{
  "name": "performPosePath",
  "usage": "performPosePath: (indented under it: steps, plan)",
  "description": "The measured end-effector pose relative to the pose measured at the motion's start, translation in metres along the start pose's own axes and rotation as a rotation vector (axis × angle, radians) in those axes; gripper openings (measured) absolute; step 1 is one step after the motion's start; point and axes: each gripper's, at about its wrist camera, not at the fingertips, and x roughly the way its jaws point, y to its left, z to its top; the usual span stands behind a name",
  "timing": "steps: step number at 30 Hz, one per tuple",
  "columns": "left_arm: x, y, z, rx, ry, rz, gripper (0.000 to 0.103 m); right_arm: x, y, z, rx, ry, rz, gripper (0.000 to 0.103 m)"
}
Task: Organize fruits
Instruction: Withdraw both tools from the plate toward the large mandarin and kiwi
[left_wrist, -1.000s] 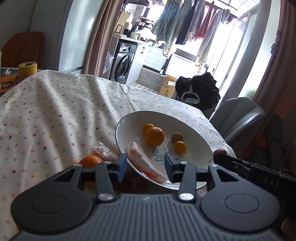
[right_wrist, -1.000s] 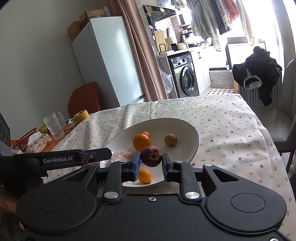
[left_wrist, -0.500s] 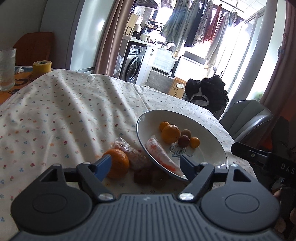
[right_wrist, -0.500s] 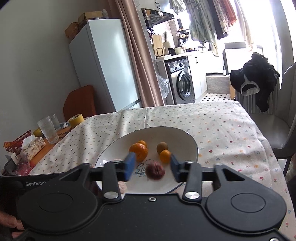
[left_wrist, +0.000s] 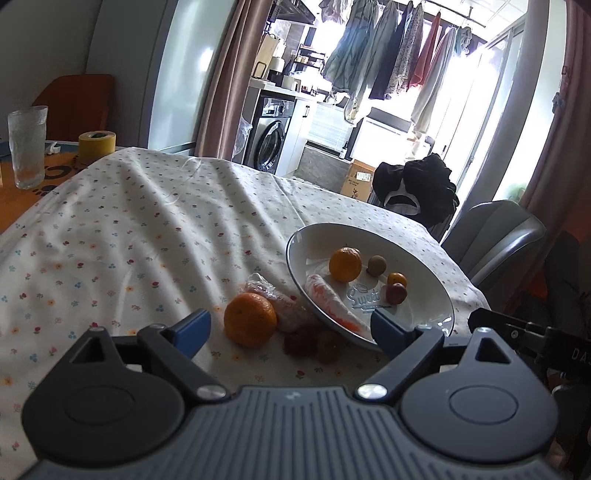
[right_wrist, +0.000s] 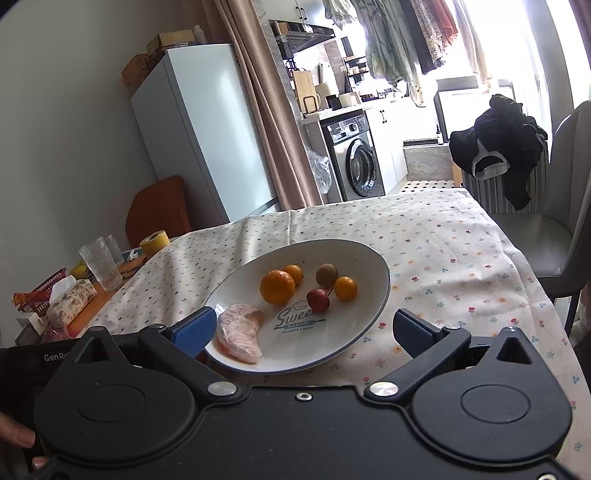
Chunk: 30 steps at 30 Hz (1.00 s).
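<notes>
plate (right_wrist: 369, 332) rim near tablecloth (right_wrist: 461, 251) edge, right tool (right_wrist: 303, 328) empty

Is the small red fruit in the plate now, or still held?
In the plate: red fruit rests free; right gripper, jaws just opened, holds nothing.

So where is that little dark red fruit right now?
The dark red fruit lies in the white plate, right of the big orange and just below the brown fruit, touching neither gripper.
</notes>
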Motion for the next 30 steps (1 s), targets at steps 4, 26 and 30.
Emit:
performPosePath:
  steps: [4,26,30]
  plan:
    - [-0.006,0.006,0.000,-0.008,0.013,-0.003,0.094,-0.001,0.004,-0.004,0.006,0.020,-0.004,0.103]
    - [-0.033,0.036,-0.009,-0.008,0.044,0.039,0.095,-0.007,0.041,-0.021,-0.033,0.068,-0.008,0.103]
    - [-0.036,0.040,-0.009,0.008,0.051,0.054,0.095,-0.006,0.048,-0.025,-0.043,0.078,-0.001,0.103]
